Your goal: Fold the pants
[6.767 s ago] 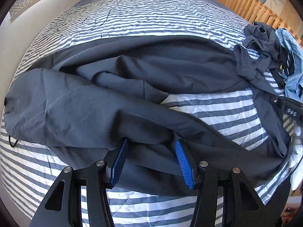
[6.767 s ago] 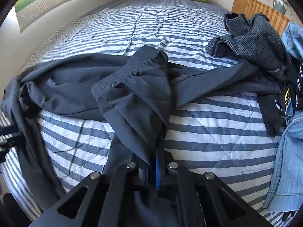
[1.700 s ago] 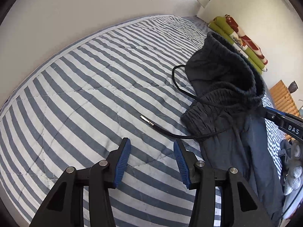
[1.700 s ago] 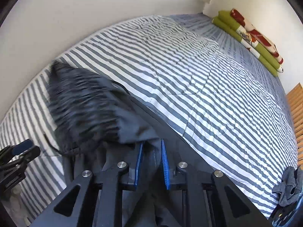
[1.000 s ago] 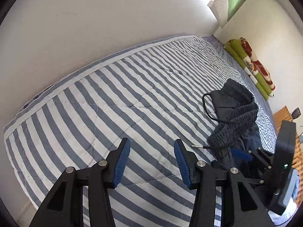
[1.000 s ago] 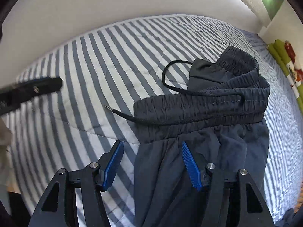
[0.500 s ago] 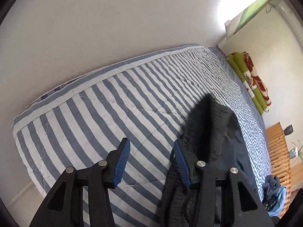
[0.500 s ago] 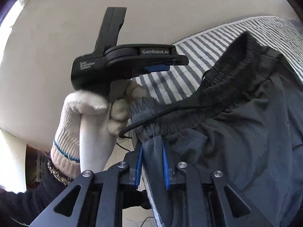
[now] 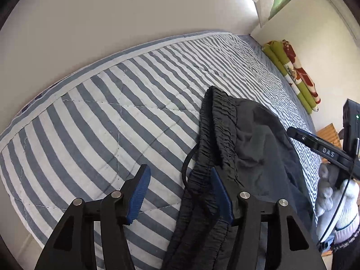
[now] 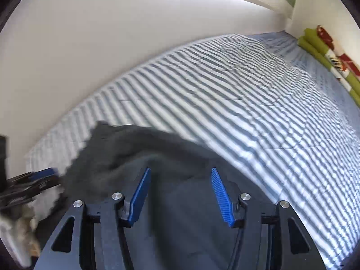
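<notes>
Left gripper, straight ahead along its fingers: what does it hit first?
Likely the pants: the elastic waistband already lies between the open left gripper fingers, against the right pad. Beyond it, striped bedspread. Depth unclear.

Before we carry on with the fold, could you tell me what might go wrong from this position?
Both the left gripper and the right gripper have open jaws, so neither holds the dark pants; the bunched elastic waistband may stay crumpled. The loose drawstring by the left jaws could snag. The waistband lies near the striped quilt edge and could slip off.
</notes>
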`<state>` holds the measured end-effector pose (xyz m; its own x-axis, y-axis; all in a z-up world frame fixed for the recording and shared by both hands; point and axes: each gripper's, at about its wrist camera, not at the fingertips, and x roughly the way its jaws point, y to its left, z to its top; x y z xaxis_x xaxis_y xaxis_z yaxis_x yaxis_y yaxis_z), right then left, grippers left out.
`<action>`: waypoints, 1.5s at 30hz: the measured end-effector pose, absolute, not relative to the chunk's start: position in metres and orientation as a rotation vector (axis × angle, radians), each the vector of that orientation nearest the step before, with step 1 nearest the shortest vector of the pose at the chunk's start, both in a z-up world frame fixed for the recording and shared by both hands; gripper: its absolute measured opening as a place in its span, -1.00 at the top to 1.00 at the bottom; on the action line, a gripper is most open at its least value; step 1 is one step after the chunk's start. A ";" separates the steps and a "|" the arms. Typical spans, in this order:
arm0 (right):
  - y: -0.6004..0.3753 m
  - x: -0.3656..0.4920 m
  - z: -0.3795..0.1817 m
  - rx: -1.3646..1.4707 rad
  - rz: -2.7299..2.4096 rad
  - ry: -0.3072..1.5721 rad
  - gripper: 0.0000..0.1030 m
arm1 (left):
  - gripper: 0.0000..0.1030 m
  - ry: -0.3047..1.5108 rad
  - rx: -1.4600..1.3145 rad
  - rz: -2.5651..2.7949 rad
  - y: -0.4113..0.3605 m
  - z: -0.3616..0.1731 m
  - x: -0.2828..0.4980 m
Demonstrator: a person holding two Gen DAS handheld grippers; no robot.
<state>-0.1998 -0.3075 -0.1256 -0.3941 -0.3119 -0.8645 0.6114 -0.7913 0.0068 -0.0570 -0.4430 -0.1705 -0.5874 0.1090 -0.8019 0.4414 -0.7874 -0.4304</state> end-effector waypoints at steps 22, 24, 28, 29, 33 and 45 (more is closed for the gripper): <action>-0.392 -0.197 -0.144 1.140 -1.981 0.550 -0.42 | -0.24 0.916 1.304 -2.482 -0.450 -0.168 -0.044; -0.412 -0.192 -0.151 1.137 -1.935 0.610 -0.43 | -0.24 0.926 1.303 -2.484 -0.452 -0.168 -0.044; -0.443 -0.180 -0.176 1.196 -1.853 0.704 -0.40 | -0.24 0.937 1.298 -2.494 -0.454 -0.167 -0.045; -0.445 -0.177 -0.180 1.194 -1.844 0.712 -0.15 | -0.24 0.938 1.299 -2.494 -0.454 -0.167 -0.045; -0.439 -0.164 -0.169 1.081 -1.936 0.795 0.60 | -0.24 0.951 1.304 -2.495 -0.456 -0.169 -0.044; -0.375 -0.227 -0.138 1.272 -1.928 0.339 -0.21 | -0.38 0.793 1.388 -2.557 -0.425 -0.167 -0.047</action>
